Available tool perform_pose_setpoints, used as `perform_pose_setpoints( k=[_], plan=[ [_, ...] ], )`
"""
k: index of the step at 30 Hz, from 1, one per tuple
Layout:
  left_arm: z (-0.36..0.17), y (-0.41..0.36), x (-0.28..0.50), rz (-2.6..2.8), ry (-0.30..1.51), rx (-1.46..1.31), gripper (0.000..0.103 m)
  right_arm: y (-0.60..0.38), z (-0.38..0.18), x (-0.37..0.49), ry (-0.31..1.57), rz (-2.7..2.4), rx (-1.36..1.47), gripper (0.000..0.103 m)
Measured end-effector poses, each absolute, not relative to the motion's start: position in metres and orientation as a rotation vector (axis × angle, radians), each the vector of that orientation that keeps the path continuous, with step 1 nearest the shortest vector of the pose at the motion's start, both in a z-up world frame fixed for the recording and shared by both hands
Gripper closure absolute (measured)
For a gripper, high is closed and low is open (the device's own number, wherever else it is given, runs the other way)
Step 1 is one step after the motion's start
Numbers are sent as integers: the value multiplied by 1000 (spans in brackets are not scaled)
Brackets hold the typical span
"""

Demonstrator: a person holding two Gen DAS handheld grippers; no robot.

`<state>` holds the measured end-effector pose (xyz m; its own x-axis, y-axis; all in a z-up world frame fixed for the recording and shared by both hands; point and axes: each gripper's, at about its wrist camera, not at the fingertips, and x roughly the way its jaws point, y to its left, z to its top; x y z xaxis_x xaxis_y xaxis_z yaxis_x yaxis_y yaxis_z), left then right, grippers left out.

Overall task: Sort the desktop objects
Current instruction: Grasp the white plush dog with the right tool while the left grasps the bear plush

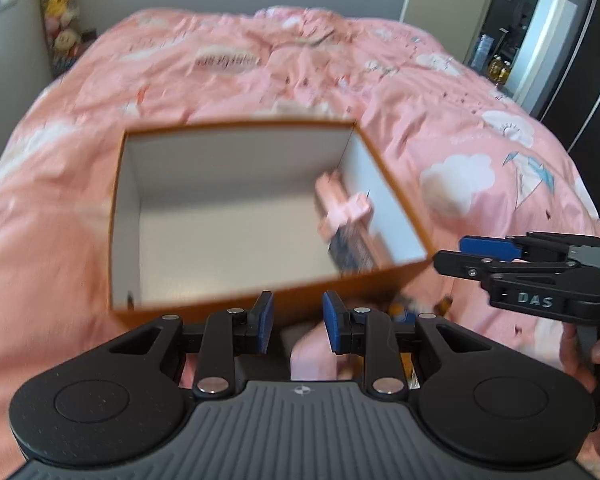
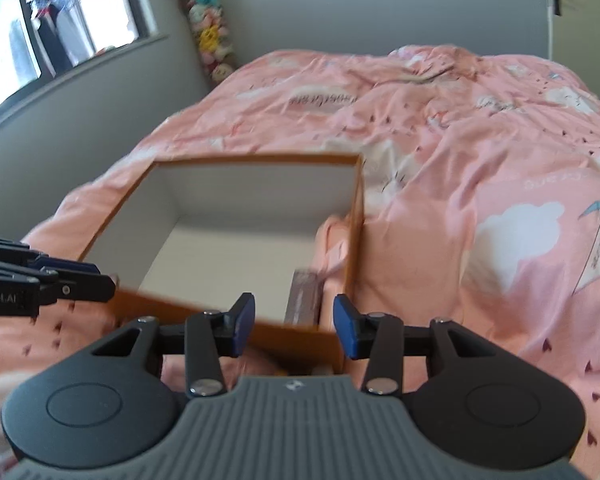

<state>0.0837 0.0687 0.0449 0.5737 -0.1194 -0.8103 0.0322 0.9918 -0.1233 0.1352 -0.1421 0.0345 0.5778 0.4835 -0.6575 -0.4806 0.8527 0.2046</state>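
- A pink cloud-print duvet (image 1: 220, 80) covers the bed beneath everything you are working over
- An orange box (image 1: 396, 184) with a white interior sits open on the duvet, directly ahead of both your grippers
- Your left gripper (image 1: 298, 322) hovers at the box's near wall, jaws apart and empty; your right gripper (image 2: 294, 330) does likewise, jaws parted over the near right corner
- Blurred pink and dark items (image 1: 346, 220) lie against the box's right inner wall
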Motion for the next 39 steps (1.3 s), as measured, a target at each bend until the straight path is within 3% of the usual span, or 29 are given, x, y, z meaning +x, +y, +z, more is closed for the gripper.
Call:
perform_pose_setpoints(
  k=[12,14,18,24,29,39],
  plan=[
    [5,44,54,-211,1059,-41,69,-161,-16,119,1125,581,221,57],
    [2,35,52,-242,1069,-25,69,-165,-18,114,1156,584,267,47],
    [-2,24,44,-286,1070,-7,69,-165,-24,99,1198,591,271,39],
    [-11,25,46,-246,1125,5,68,-138,-29,74,1164,669,15,19],
    [-7,27,45,-242,1118,-6,67,-129,-41,73,1154,677,-76,19],
    [-4,26,50,-205,1118,-29,67,-146,-30,68,1076,624,4,40]
  ],
)
